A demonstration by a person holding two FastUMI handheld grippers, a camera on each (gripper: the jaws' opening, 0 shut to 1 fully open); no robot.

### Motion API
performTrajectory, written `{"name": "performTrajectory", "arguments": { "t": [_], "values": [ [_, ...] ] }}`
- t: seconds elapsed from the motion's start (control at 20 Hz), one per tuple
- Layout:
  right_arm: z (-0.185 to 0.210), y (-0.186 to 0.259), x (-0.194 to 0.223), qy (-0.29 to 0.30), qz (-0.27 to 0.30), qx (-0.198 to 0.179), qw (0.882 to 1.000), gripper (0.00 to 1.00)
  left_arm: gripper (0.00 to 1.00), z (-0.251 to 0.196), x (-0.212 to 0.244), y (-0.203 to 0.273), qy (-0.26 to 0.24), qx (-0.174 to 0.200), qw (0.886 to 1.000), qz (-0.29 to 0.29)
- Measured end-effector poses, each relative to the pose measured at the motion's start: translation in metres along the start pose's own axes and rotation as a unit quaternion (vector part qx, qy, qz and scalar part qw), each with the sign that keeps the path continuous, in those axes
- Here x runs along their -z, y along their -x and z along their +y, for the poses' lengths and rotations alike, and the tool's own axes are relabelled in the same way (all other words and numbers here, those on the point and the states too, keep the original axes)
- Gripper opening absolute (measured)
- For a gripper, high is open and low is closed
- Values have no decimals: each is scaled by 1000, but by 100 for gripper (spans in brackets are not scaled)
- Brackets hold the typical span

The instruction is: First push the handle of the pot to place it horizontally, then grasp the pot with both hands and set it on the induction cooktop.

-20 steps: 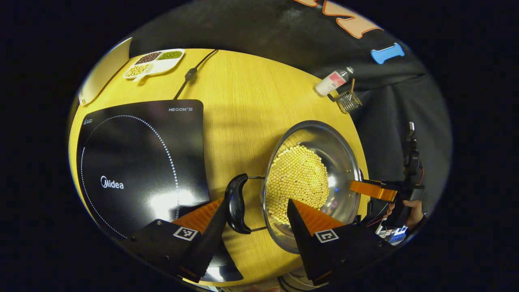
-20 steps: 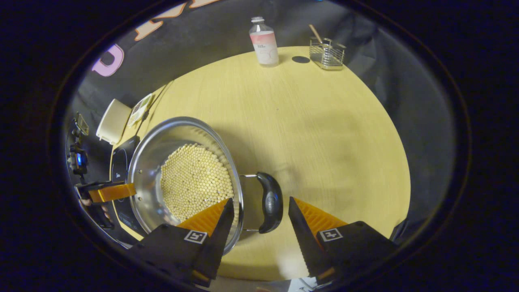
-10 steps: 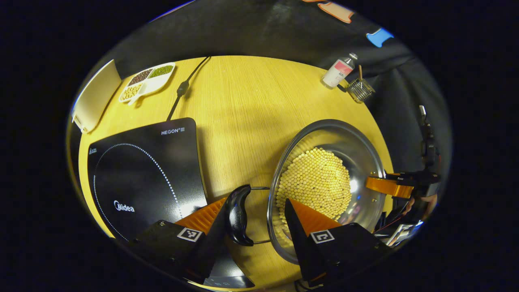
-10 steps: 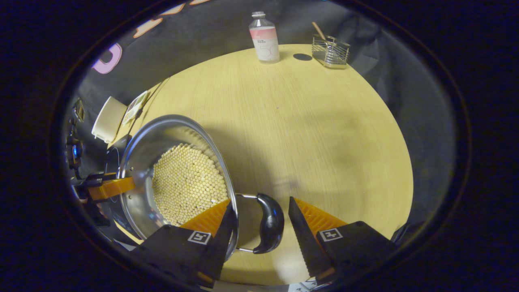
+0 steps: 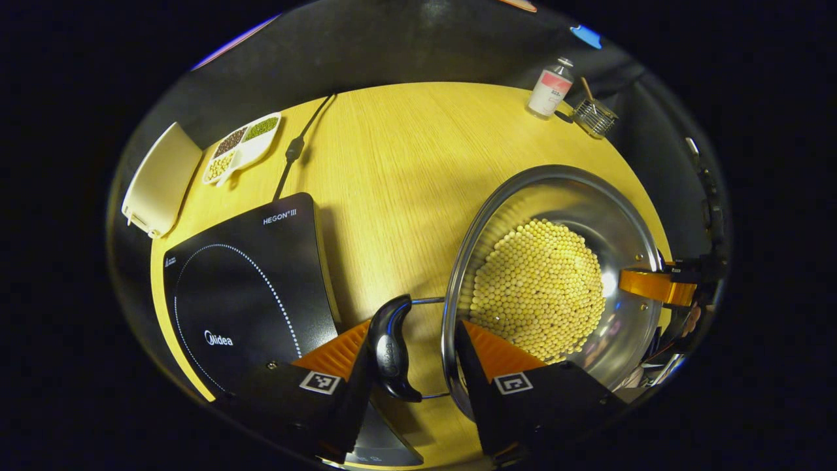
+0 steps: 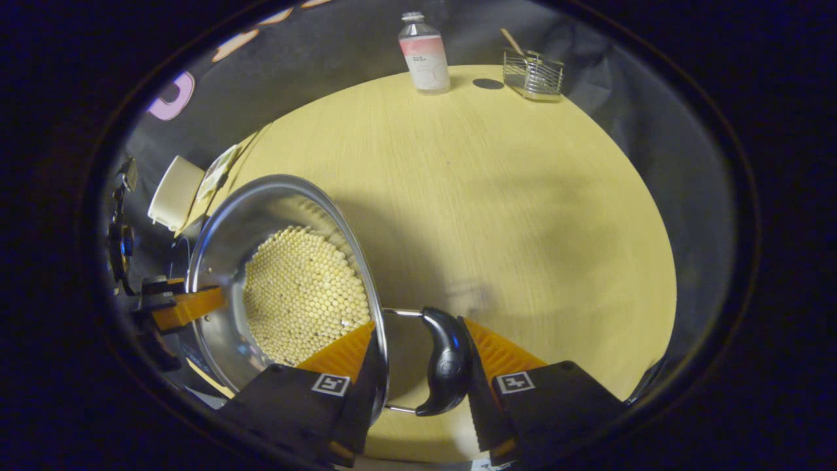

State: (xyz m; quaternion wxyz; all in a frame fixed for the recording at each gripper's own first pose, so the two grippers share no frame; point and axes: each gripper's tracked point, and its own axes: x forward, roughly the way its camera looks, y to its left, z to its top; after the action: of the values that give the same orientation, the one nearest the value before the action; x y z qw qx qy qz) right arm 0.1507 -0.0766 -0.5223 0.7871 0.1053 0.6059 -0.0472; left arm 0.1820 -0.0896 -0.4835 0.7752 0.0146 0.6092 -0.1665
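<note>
While the steel pot of pale beads stood on the yellow table, the left gripper straddled its black side handle: one finger touched the handle's outer face, the other sat at the pot's rim, jaws partly open. The induction cooktop lay at nine o'clock from the pot. The right gripper bracketed the opposite handle likewise, one finger inside the rim, one against the grip; full clamping could not be told.

pot sits on the table, right of the induction cooktop.
</note>
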Motion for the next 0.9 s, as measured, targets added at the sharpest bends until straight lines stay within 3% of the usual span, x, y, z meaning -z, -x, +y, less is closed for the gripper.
{"name": "performTrajectory", "arguments": {
  "t": [0.2,0.4,0.9],
  "values": [
    [1,2,-1,-12,2,-20,1000,53,66,-3,7,2,28,19,999,22],
    [0,13,1,-8,-4,-28,1000,53,61,-8,18,8,55,28,997,36],
    [11,36,2,-1,-14,-59,998,52,59,-8,20,49,63,9,998,4]
  ]
}}
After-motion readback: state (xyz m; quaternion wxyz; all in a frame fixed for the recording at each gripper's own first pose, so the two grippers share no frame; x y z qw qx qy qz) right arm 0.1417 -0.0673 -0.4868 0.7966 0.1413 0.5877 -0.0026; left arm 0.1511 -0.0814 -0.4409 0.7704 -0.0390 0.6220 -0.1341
